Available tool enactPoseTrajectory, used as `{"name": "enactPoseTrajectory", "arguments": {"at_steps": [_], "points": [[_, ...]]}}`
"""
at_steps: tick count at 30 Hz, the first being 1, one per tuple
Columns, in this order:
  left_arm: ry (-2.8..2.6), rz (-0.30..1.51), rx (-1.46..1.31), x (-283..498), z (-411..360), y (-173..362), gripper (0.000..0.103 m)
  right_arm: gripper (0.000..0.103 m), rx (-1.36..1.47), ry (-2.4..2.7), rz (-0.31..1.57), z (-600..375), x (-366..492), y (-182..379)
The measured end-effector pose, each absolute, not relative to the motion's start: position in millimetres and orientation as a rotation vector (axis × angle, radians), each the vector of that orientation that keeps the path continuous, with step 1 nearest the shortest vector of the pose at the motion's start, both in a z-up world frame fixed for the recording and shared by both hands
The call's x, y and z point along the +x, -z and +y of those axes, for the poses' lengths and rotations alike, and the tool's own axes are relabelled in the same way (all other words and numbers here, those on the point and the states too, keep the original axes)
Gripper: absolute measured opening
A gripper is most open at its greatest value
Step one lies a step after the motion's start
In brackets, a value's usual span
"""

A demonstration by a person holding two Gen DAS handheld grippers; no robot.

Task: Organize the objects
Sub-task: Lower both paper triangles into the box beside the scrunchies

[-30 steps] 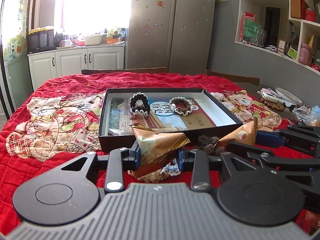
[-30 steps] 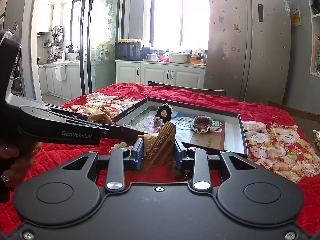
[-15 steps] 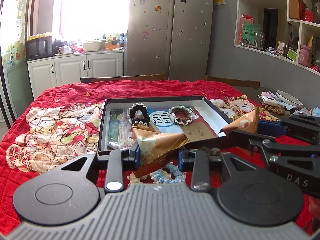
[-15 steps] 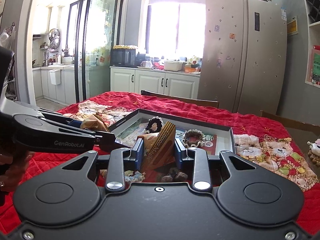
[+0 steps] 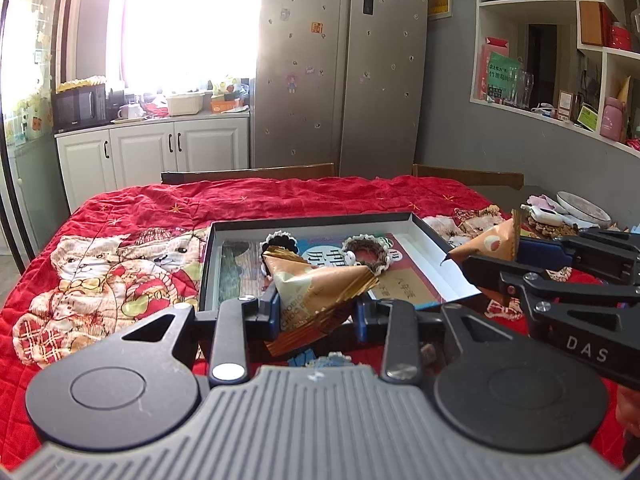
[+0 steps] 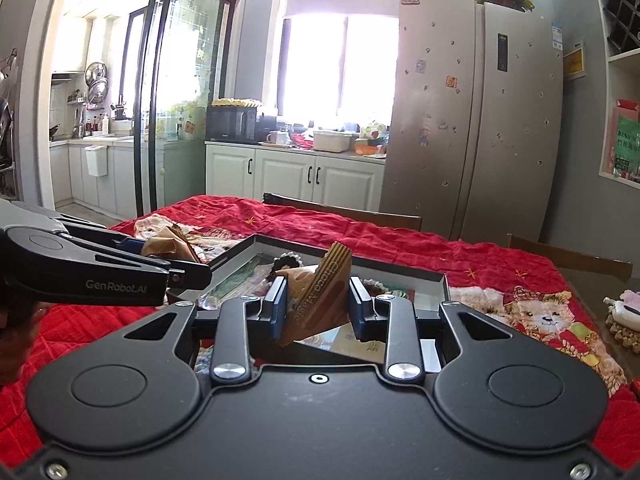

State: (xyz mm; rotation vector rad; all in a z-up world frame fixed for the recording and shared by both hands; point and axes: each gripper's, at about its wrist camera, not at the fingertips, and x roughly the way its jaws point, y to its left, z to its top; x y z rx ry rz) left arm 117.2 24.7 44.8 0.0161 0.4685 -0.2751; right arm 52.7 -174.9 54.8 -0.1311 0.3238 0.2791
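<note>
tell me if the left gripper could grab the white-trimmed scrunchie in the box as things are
Probably not yet. The left gripper is shut on a gold snack packet, so its jaws are full. The scrunchie lies uncovered in the open box, so the path looks free once the packet is released.

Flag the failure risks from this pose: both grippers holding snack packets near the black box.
1. The left gripper pinches only the lower end of its crinkly packet, and the rest juts out; it might slip or twist.
2. The right gripper and its packet sit close beside the left one, so they could collide over the black box.
3. Two crocheted rings already lie in the box; a dropped packet may land on them.
</note>
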Motion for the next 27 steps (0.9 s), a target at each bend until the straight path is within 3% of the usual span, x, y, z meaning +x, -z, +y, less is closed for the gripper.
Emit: {"name": "enactPoseTrajectory", "arguments": {"at_steps": [27], "points": [[0.264, 0.485, 0.020, 161, 15, -46, 0.038, 0.030, -0.103, -0.205, 0.331, -186, 116, -54]]}}
